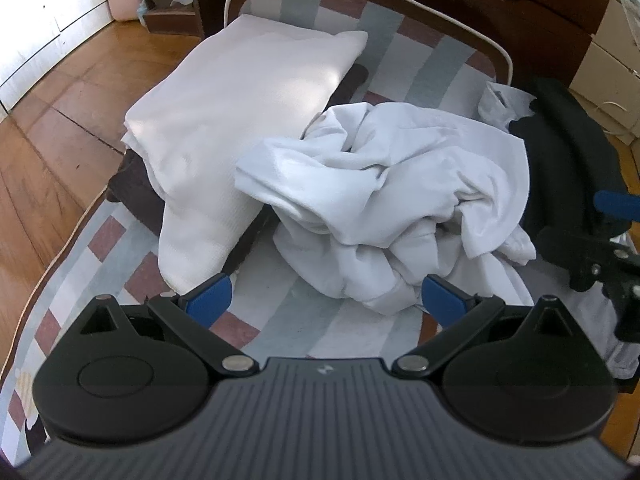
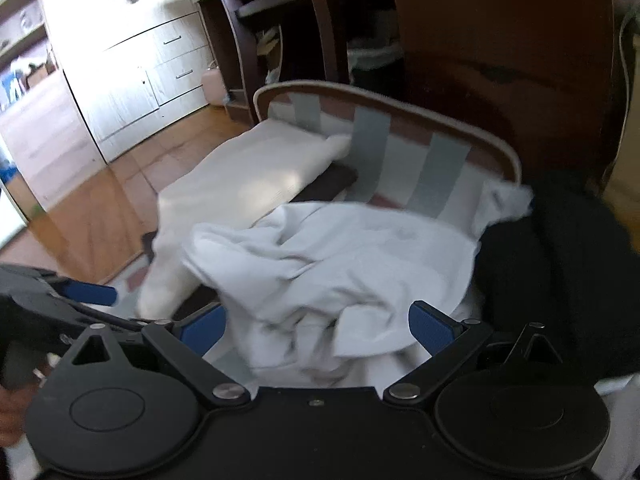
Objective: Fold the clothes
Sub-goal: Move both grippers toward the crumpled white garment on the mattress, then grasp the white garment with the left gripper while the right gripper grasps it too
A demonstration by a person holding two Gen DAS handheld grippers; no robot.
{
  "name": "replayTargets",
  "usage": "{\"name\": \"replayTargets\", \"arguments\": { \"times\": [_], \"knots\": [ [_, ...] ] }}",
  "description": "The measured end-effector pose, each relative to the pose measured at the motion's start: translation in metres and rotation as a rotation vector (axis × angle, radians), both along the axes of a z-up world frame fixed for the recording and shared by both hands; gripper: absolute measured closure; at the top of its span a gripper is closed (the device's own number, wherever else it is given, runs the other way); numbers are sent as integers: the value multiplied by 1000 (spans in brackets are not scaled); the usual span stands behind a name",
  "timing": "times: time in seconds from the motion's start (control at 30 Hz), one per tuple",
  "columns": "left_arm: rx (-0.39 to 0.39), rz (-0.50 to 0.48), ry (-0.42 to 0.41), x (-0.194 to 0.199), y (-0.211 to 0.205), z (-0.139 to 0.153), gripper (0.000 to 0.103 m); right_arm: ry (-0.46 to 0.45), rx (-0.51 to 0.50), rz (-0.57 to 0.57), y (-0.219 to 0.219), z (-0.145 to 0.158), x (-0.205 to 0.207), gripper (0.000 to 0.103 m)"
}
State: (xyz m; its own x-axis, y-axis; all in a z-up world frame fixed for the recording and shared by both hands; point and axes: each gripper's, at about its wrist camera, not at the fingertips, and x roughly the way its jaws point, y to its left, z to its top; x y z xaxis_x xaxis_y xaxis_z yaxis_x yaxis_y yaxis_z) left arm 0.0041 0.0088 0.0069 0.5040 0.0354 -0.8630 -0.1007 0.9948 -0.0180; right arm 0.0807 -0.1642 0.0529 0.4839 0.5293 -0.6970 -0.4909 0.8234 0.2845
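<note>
A: What lies left to right?
B: Folded cream garment (image 1: pixel 240 92) far left, crumpled white garment (image 1: pixel 384 200) centre, black garment (image 1: pixel 568 152) right.
A: Grippers?
B: Left gripper (image 1: pixel 326 300) and right gripper (image 2: pixel 316 326) both spread wide, empty, near the white heap. It likely needs spreading flat.

The left gripper (image 1: pixel 326 300) is held with its blue-padded jaws spread wide and nothing between them, while the right gripper (image 2: pixel 318 328) is likewise held wide apart and empty.

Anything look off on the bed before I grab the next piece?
Only the crumpled white garment, heaped unfolded mid-bed, and dark clothing bunched at its right edge. The cream stack looks folded. Both grippers are open.
</note>
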Motion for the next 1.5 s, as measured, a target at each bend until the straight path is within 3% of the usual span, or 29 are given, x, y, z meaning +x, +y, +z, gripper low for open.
{"name": "replayTargets", "arguments": {
  "times": [0.2, 0.63, 0.67, 0.83, 0.87, 0.93, 0.97, 1.07, 1.2, 1.3, 1.4, 1.5],
  "knots": [
    [-7, 2, 0, 0, -1, -2, 0, 8, 3, 20, -19, -1, 38, 3],
    [-9, 34, 6, -1, 0, -2, 0, -37, -51, 6, 1, -8, -10, 3],
    [-9, 33, 6, 0, 0, -2, 0, -41, -55, 4, 0, -8, -5, 3],
    [-9, 27, 6, 1, -2, -3, 0, -48, -61, 3, -31, 9, 93, 3],
    [-10, 26, 8, 1, -3, -4, 0, -51, -65, 4, -28, 7, 103, 3],
    [-10, 23, 10, 2, -4, -4, 0, -58, -72, 1, 19, -4, 117, 3],
    [-10, 23, 11, 2, -4, -4, 0, -56, -70, 3, 8, 0, 128, 3],
    [-10, 21, 13, 3, -5, -4, 0, -65, -65, -13, -10, -14, 21, 3],
    [-11, 19, 12, 4, -7, -5, 0, -48, -52, -27, 9, -9, -46, 3],
    [-18, 21, 5, 4, -6, -8, 0, -39, -48, -30, 15, -10, -59, 3],
    [-30, -7, -51, 2, -6, -17, 10, -37, -24, -33, 11, -16, -55, 3],
    [-48, -35, -103, 2, -4, -28, 17, -4, 92, -1, 7, -25, -39, 3]
  ]
}}
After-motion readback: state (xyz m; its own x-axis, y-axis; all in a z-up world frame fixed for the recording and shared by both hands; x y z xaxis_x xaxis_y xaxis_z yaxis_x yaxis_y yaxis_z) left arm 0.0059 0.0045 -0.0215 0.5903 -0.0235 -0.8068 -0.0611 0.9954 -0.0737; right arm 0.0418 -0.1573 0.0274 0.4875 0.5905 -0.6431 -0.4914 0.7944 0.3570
